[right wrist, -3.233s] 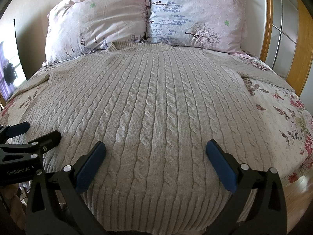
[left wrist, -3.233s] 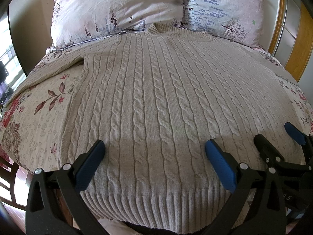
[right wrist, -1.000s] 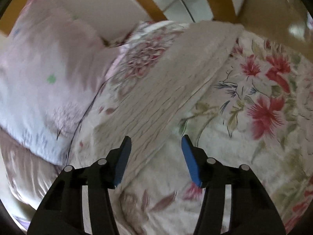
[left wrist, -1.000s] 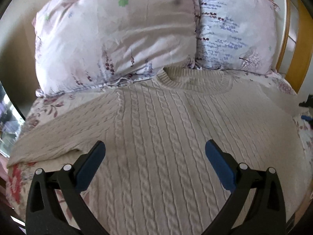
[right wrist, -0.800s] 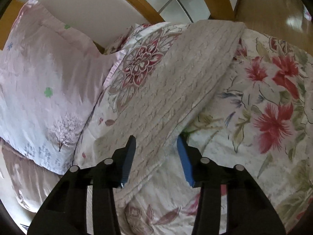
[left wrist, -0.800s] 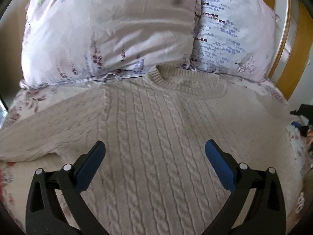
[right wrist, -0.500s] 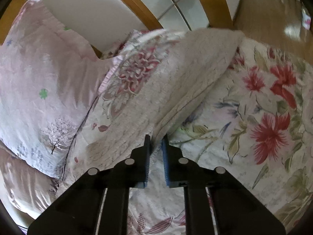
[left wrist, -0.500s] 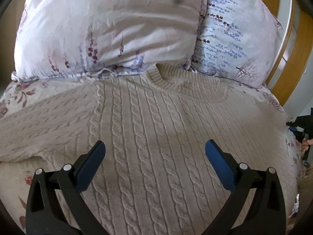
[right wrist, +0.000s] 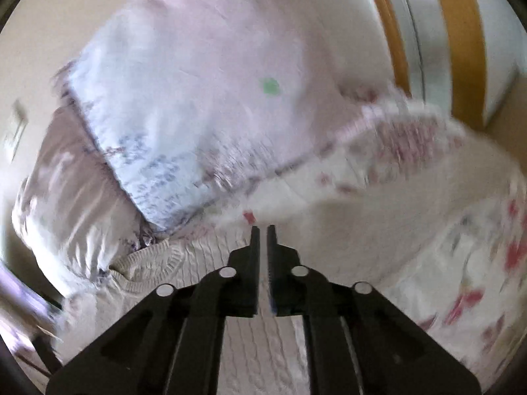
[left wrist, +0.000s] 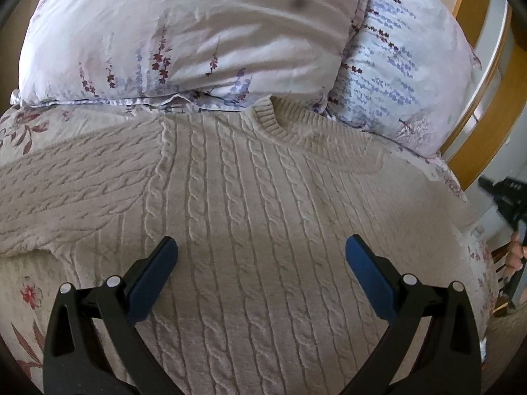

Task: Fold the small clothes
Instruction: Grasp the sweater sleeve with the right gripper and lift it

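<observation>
A cream cable-knit sweater (left wrist: 263, 214) lies face up on the bed, collar (left wrist: 280, 121) toward the pillows, and its left sleeve (left wrist: 75, 177) is stretched out flat. My left gripper (left wrist: 262, 250) hovers open over the chest with nothing between its blue pads. In the blurred right wrist view, my right gripper (right wrist: 263, 228) is over the sweater's body (right wrist: 257, 355) near the collar. Its jaws stand a sliver apart and are opening. The pale right sleeve (right wrist: 378, 210) trails from the tips off to the right, its edge still pinched there.
Two floral pillows (left wrist: 181, 33) (left wrist: 402, 65) lean against the wooden headboard (left wrist: 484, 98) behind the collar. A flowered bedsheet (left wrist: 23, 296) shows around the sweater. At the right edge a person's hand (left wrist: 515, 253) holds the right gripper's black body (left wrist: 504, 194).
My right gripper shut on the right sleeve's edge, then swung left and up with it toward the sweater's collar. My left gripper drifted slightly lower over the chest, still open.
</observation>
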Demonstrator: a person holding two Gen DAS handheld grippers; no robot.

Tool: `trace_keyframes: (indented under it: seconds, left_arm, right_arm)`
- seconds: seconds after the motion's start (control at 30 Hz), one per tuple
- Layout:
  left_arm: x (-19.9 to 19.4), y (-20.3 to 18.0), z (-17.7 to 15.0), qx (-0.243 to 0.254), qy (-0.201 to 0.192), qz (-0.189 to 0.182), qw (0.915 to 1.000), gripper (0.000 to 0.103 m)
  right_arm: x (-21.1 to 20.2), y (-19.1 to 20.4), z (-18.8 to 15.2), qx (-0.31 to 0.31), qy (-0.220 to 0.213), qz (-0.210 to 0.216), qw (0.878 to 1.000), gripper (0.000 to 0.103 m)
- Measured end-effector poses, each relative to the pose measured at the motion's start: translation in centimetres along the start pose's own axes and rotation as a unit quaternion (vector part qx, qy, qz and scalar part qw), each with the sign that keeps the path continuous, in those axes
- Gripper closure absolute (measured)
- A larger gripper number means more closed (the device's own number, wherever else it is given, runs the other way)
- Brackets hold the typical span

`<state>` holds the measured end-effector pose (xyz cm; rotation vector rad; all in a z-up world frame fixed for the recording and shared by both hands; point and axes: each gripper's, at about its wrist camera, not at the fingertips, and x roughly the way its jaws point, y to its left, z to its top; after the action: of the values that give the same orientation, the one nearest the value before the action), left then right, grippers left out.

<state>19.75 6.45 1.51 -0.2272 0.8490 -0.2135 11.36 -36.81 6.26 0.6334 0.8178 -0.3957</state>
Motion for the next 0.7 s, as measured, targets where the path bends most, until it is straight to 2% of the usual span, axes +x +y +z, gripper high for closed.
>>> trace_keyframes:
  seconds: [0.07,0.1,0.2,0.27,0.37,0.43,0.5,0.63,0.7]
  left_arm:
    - [-0.1,0.3,0.0,-0.007,-0.002,-0.004,1.0,0.002]
    - [-0.1,0.4,0.0,-0.01,-0.001,-0.007,0.9999,0.002]
    - [0.2,0.3,0.0,-0.009,0.005,-0.009,0.9999,0.002]
    - [0.2,0.1,0.0,-0.004,0.007,-0.01,0.9999,0.002]
    - [0.3,-0.1,0.0,0.0,0.008,-0.011,0.9999,0.002]
    - [0.3,0.0,0.0,-0.003,0.01,-0.012,0.9999,0.002]
    - [0.4,0.1,0.0,-0.005,0.012,-0.012,0.9998,0.002]
    - [0.5,0.1,0.0,-0.006,0.012,-0.012,0.9998,0.002]
    - [0.4,0.2,0.1,-0.006,0.013,-0.013,0.9998,0.002]
  right_arm:
    - [0.3,-2.6,0.2,0.063,0.014,-0.023,0.998,0.049]
    - [0.1,-3.5,0.2,0.084,0.014,-0.037,0.996,0.047]
    - [-0.9,-7.1,0.3,0.137,0.005,-0.087,0.987,0.047]
    - [-1.4,-9.7,0.1,0.187,0.009,-0.102,0.977,0.047]
    - [-1.2,-12.7,-0.7,0.239,0.019,-0.113,0.964,0.047]
    - [-0.7,-13.8,-0.9,0.255,0.015,-0.102,0.962,0.048]
    - [-0.2,-14.5,-0.7,0.262,0.004,-0.105,0.959,0.056]
    - [0.8,-16.6,0.3,0.281,-0.021,-0.107,0.953,0.065]
    - [1.2,-17.4,0.7,0.284,-0.027,-0.109,0.952,0.077]
